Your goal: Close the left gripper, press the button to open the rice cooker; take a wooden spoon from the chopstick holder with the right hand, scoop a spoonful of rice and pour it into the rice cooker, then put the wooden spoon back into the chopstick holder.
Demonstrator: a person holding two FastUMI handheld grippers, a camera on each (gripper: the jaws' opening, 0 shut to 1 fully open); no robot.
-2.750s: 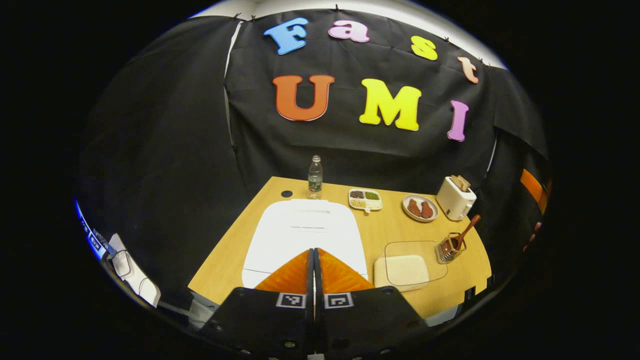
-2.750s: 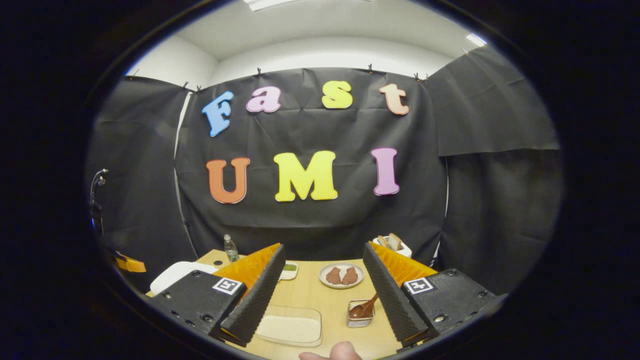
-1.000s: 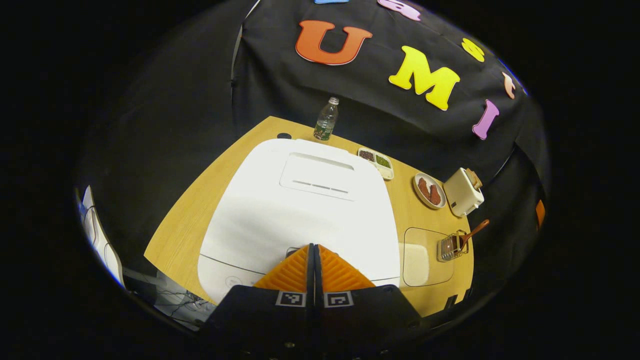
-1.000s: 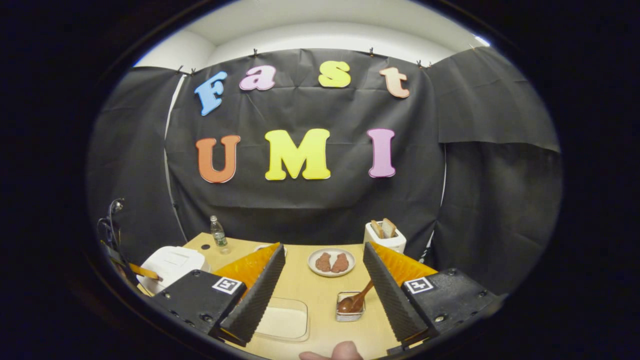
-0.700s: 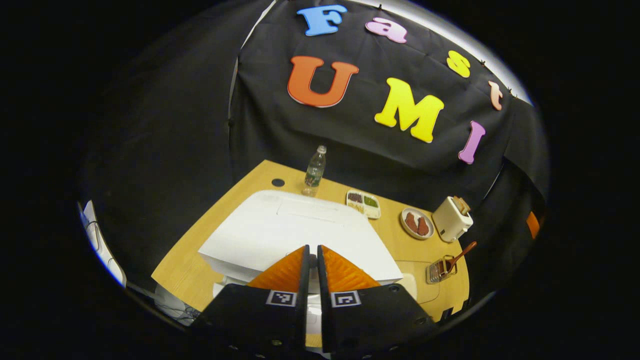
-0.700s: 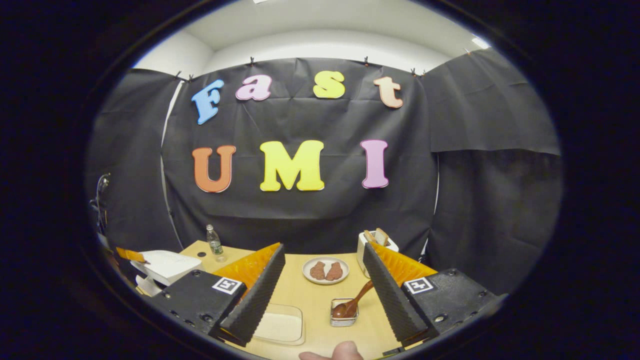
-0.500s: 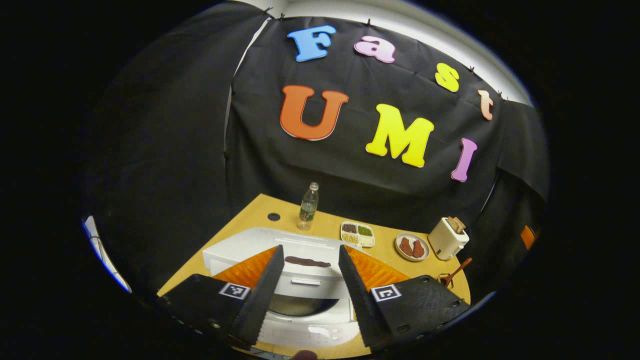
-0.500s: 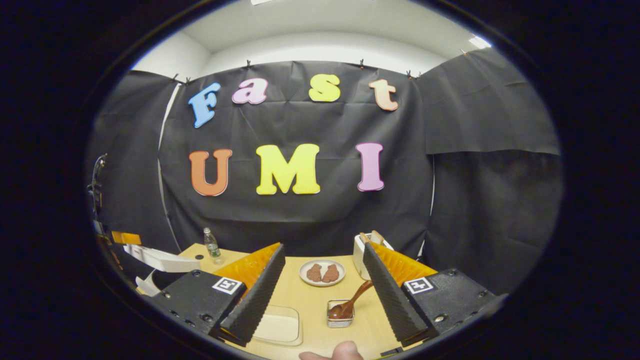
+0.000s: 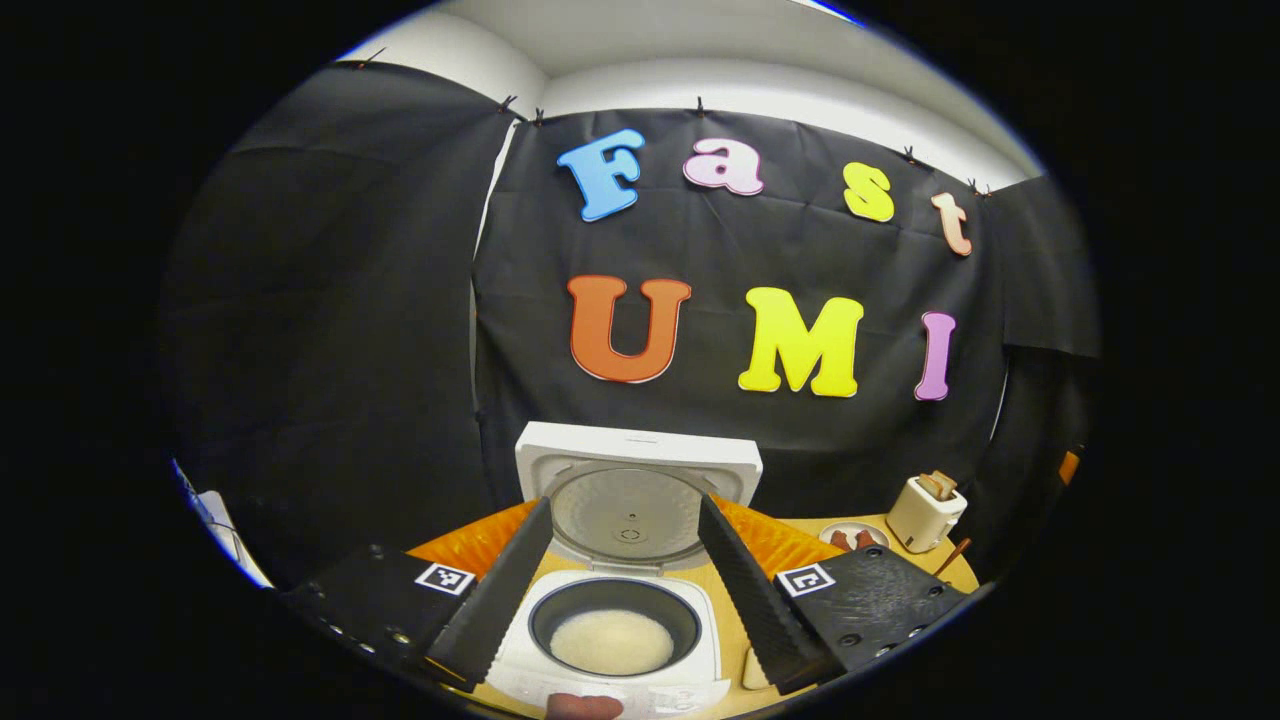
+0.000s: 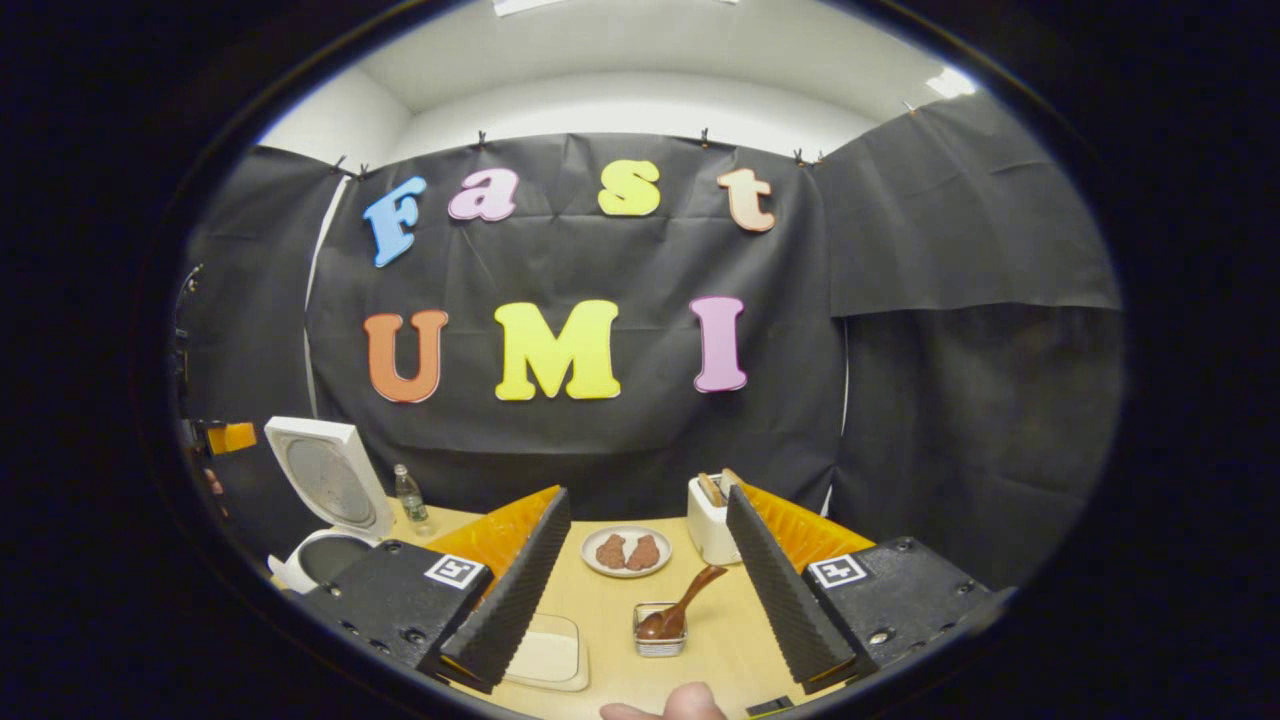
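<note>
White rice cooker [image 9: 625,560] stands open, so the button step is done; left tool [image 9: 625,590] and right tool [image 10: 640,590] gape empty; wooden spoon [image 10: 680,608] waits in its chopstick holder [image 10: 660,640]; scooping, pouring and returning remain.

A wooden table [image 10: 610,610] is seen carrying everything. At its left end a white rice cooker [image 10: 335,500] is stood with its lid raised, and a small water bottle [image 10: 408,497] is placed just beside it. Toward the back a plate of brown food [image 10: 625,551] and a white toaster [image 10: 712,522] are set — near each other. Nearer the front, a wire chopstick holder [image 10: 660,632] with a wooden spoon [image 10: 680,606] is stood, and a clear rice container [image 10: 545,655] is laid to its left.
</note>
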